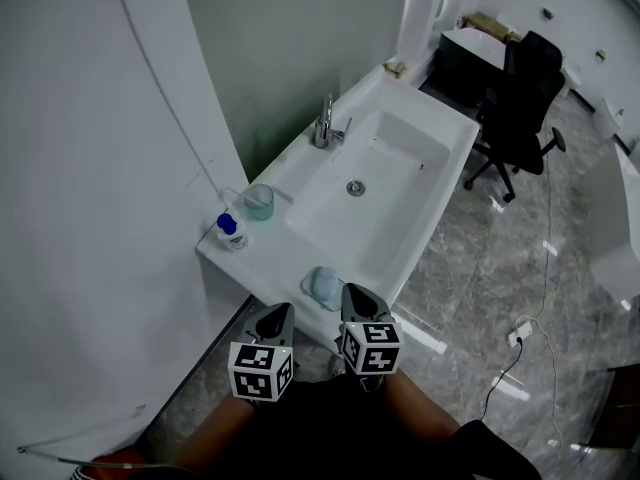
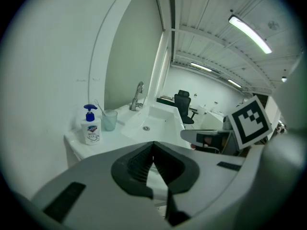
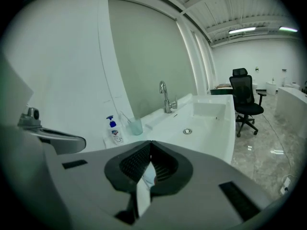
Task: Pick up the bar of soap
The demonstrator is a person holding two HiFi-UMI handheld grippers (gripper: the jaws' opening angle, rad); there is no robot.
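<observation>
- The bar of soap (image 1: 323, 286) is seen as a pale blue lump in a shallow dish on the near edge of the white worktop (image 1: 280, 268); its shape is too small to be made out clearly.
- The right gripper (image 1: 355, 293) is held just right of the soap; whether the two touch cannot be told from the head view.
- In the right gripper view the fingers (image 3: 144, 162) are pressed together at the tips, with nothing gripped. A pale patch (image 3: 149, 176) is glimpsed behind them, and what it is cannot be told.
- The left gripper (image 1: 282, 311) is held nearer and to the left, off the worktop's near edge. Its fingers (image 2: 139, 164) are likewise closed on nothing.
- A pump bottle (image 1: 232, 232) and a cup (image 1: 259, 201) are set at the left corner, and a faucet (image 1: 325, 123) farther along behind the sink bowl (image 1: 400, 168).
- An office chair (image 1: 522, 98) is partly cut off by the sink at the far right.
</observation>
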